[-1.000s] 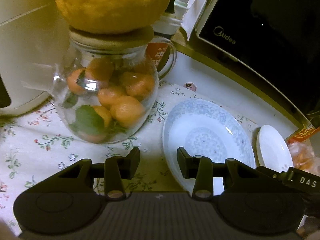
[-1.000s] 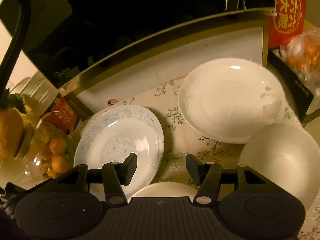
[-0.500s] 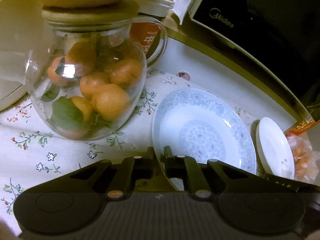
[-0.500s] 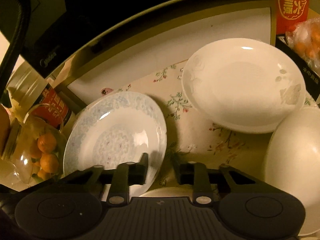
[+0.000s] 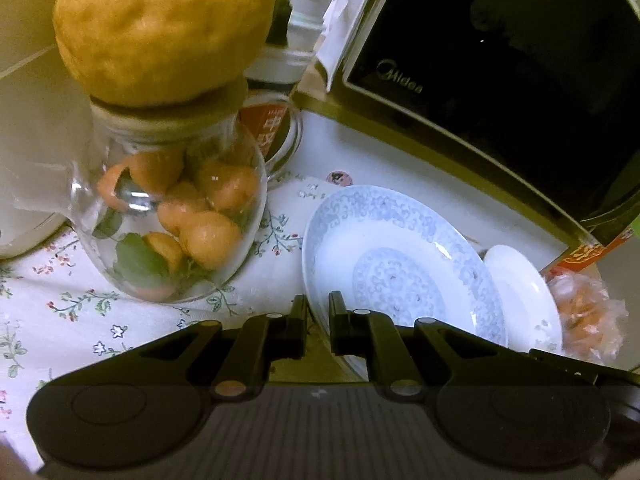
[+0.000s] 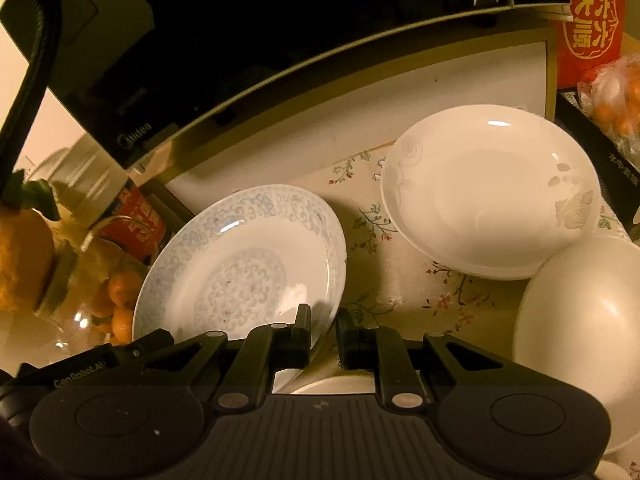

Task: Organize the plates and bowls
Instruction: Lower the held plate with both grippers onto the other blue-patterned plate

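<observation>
A blue-patterned plate (image 5: pixel 400 264) (image 6: pixel 240 264) sits tilted on the flowered cloth (image 5: pixel 80 312). My left gripper (image 5: pixel 317 312) is shut on its near left rim, which passes between the fingers. My right gripper (image 6: pixel 323 324) holds the near right rim, its jaws closing with the pads against the rim. A plain white plate (image 6: pixel 492 192) (image 5: pixel 524 300) lies to the right of the patterned one. A white bowl (image 6: pixel 580 320) stands nearer, at the right edge. Another white dish (image 6: pixel 336 386) shows partly under the right gripper.
A glass jar of small oranges (image 5: pixel 172 216) with a large yellow citrus (image 5: pixel 160 28) on its lid stands close on the left. A black microwave (image 5: pixel 500 80) runs along the back. A bag of oranges (image 5: pixel 584 312) and a red packet (image 6: pixel 592 20) are at the far right.
Both grippers stood open a second ago and have shut on the patterned plate's rim. The plate now looks tipped up from the cloth.
</observation>
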Demonstrator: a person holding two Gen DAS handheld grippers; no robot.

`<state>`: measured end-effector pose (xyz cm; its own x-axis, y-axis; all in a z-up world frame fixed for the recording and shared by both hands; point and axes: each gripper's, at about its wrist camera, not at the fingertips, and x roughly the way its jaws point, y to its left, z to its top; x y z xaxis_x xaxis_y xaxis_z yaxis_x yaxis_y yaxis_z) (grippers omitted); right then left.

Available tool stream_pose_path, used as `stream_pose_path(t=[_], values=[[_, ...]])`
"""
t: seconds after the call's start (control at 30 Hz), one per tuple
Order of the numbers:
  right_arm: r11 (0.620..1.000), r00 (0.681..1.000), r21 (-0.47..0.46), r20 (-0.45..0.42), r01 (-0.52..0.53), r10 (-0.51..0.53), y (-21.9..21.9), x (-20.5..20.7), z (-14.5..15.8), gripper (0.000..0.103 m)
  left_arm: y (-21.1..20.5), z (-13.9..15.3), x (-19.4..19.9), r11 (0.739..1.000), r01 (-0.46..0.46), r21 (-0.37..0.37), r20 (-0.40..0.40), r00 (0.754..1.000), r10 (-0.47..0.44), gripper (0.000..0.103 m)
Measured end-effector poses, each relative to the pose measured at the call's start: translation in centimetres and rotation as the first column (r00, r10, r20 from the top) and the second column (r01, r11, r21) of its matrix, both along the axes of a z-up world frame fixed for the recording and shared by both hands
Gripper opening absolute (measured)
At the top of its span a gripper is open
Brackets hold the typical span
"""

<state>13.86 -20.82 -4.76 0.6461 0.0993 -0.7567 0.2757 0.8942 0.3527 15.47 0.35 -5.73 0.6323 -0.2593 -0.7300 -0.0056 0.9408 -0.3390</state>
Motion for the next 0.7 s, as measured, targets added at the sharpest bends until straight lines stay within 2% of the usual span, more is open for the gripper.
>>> stream_pose_path(t=[0.1,0.27,0.43,0.6,0.7], values=[[1.0,1.0,0.0,0.009,-0.001,0.001,0.2,-0.8,0.9,0.013,-0.1,0.9,-0.9,1.0,0.012,0.008,0.012,1.0,-0.012,0.009],[1.0,1.0,0.008,0.019,0.012,-0.012,0.5,-3.0,2.7,0.013,0.3,2.4,-2.9,1.0,0.011,-0.018,0.013,1.0,-0.011,0.009],[0.999,0.999,-0.03,0.046,-0.012,0.014,1.4,-5.9,5.4,0.014,1.1,4.2,-5.8,0.999,0.004,-0.052,0.021,1.0,-0.003,0.009],[0.998,0.996,-0.048,0.079,-0.027,0.031,2.6,-9.1,7.5,0.014,1.4,6.6,-9.2,0.999,0.012,-0.031,0.052,0.999,-0.01,0.009],[0.997,0.994,-0.056,0.095,-0.044,0.049,3.4,-10.9,8.6,0.014,2.1,7.3,-11.0,0.999,0.0,-0.045,0.044,0.999,0.002,0.009]])
